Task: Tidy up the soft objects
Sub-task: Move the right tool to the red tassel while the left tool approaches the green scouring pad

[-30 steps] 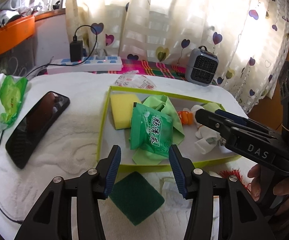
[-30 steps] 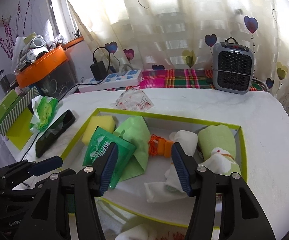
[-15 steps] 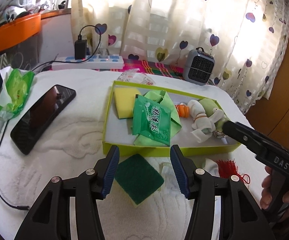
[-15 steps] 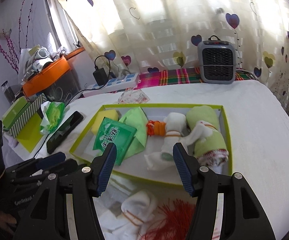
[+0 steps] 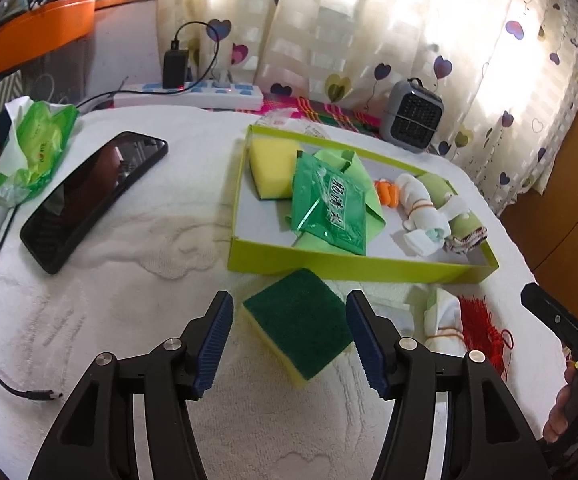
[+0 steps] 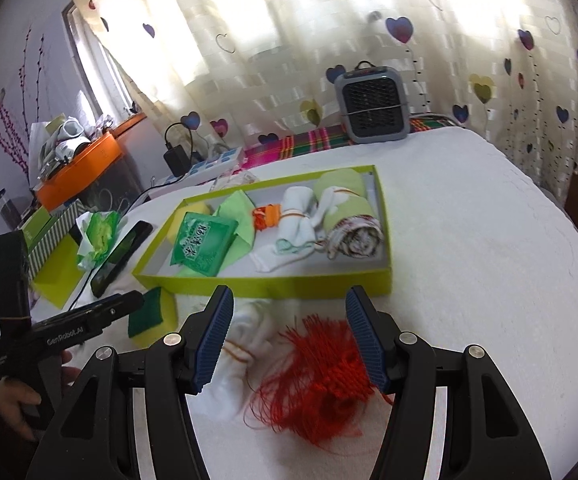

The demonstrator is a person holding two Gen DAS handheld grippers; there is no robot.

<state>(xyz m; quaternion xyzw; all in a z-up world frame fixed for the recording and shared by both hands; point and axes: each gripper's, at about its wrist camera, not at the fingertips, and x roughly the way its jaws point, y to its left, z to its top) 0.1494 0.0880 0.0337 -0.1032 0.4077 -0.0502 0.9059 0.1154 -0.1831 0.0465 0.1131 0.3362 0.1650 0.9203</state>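
Surface: desk under white textured cloth, heart-print curtain behind.
Tray: lime-edged tray mid-desk; holds yellow sponge, green packet, green cloth, orange item, white sock roll, green roll.
Loose items: green-top sponge, white sock, red tassel, all just in front of the tray.
Left hand-held gripper: jaws opening, sponge between them, pads not touching it.
Right hand-held gripper: jaws apart over tassel and sock, holding nothing.
Side: phone, wipes pack left; heater at back.
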